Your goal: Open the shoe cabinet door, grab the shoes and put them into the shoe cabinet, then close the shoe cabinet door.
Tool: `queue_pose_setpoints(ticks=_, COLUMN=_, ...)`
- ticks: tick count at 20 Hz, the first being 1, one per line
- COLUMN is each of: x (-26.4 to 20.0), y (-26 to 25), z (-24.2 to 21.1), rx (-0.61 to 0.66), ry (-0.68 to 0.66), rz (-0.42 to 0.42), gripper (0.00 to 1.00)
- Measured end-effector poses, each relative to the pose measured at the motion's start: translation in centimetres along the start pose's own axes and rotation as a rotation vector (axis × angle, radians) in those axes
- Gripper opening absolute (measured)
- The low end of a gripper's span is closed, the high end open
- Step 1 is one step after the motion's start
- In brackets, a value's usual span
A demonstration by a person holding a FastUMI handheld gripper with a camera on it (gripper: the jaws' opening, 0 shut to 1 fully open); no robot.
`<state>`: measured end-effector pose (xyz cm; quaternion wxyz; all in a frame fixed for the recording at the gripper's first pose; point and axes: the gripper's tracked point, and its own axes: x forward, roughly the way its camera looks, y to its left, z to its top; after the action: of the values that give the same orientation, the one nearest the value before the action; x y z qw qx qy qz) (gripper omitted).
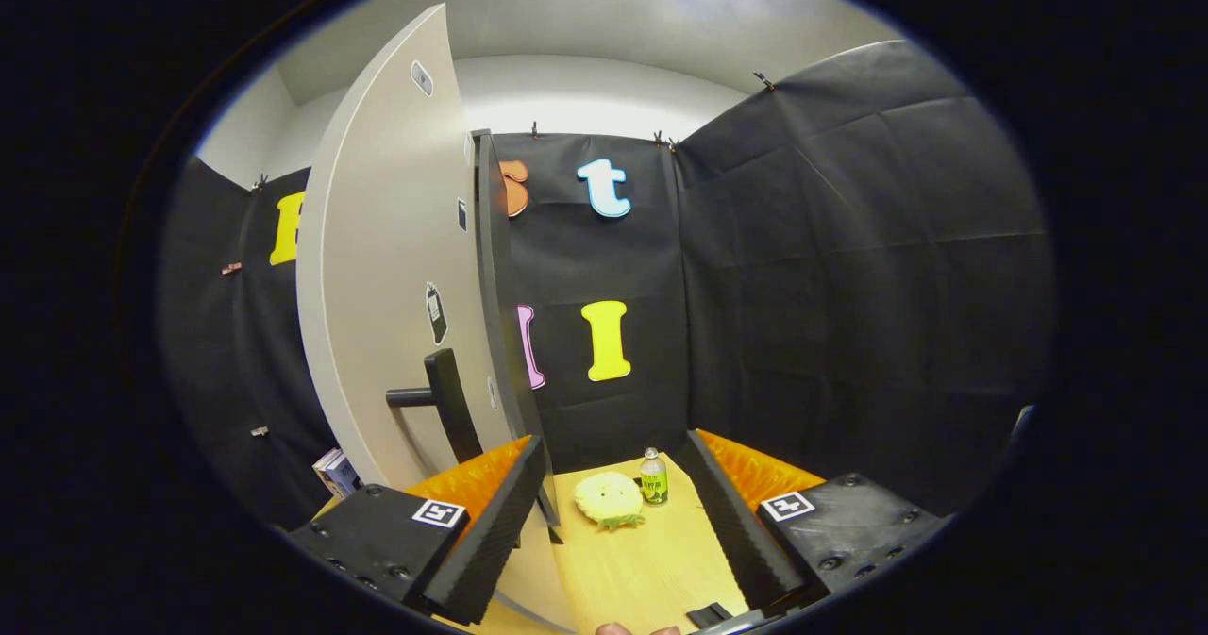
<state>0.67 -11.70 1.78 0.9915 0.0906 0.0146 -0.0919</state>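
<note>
My gripper (615, 441) is open, with nothing between its black ribbed fingers (491, 531). Ahead of the fingertips, on the wooden tabletop (642, 569), lies a fluffy yellow shoe (609, 499). The shoe cabinet's pale grey door (377, 267) rises tall just left of the left finger, seen at a slant. Its black handle (444, 401) juts out above that finger. A dark edge (493, 276) runs down the door's right side. I cannot tell how far the door stands open, and the cabinet's inside is hidden.
A small green bottle (653, 476) stands upright just right of the shoe, almost touching it. A small box (335, 472) lies at the foot of the door, left of it. A small black piece (708, 613) and a person's fingertip (613, 628) sit close under the gripper.
</note>
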Motion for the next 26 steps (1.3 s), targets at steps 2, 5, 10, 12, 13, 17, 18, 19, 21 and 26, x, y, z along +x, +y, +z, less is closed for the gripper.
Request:
queue_pose_setpoints(ticks=2, x=-0.2, y=0.2, z=-0.1, rx=0.002, ry=0.003, rz=-0.01, gripper=0.98)
queue_pose_setpoints(ticks=5, x=-0.6, y=1.6, z=-0.4, rx=0.019, ry=0.009, rz=0.007, gripper=0.97)
queue_pose_setpoints(ticks=10, x=-1.4, y=5.3, z=-1.1, rx=0.035, ry=0.015, rz=0.07, gripper=0.97)
queue_pose_setpoints(ticks=12, x=-1.6, y=6.5, z=-1.2, rx=0.04, ry=0.017, rz=0.086, gripper=0.97)
queue_pose_setpoints(ticks=13, x=-1.7, y=7.1, z=-1.3, rx=0.047, ry=0.017, rz=0.091, gripper=0.97)
queue_pose_setpoints(ticks=17, x=-2.0, y=9.7, z=-2.4, rx=0.087, ry=0.03, rz=0.126, gripper=0.97)
queue_pose_setpoints(ticks=18, x=-2.0, y=10.6, z=-2.7, rx=0.094, ry=0.037, rz=0.139, gripper=0.98)
queue_pose_setpoints(ticks=19, x=-1.9, y=11.6, z=-2.8, rx=0.096, ry=0.041, rz=0.155, gripper=0.97)
queue_pose_setpoints(ticks=21, x=-1.6, y=13.5, z=-3.2, rx=0.084, ry=0.046, rz=0.18, gripper=0.98)
queue_pose_setpoints(ticks=26, x=-0.2, y=18.8, z=-4.5, rx=0.046, ry=0.07, rz=0.239, gripper=0.97)
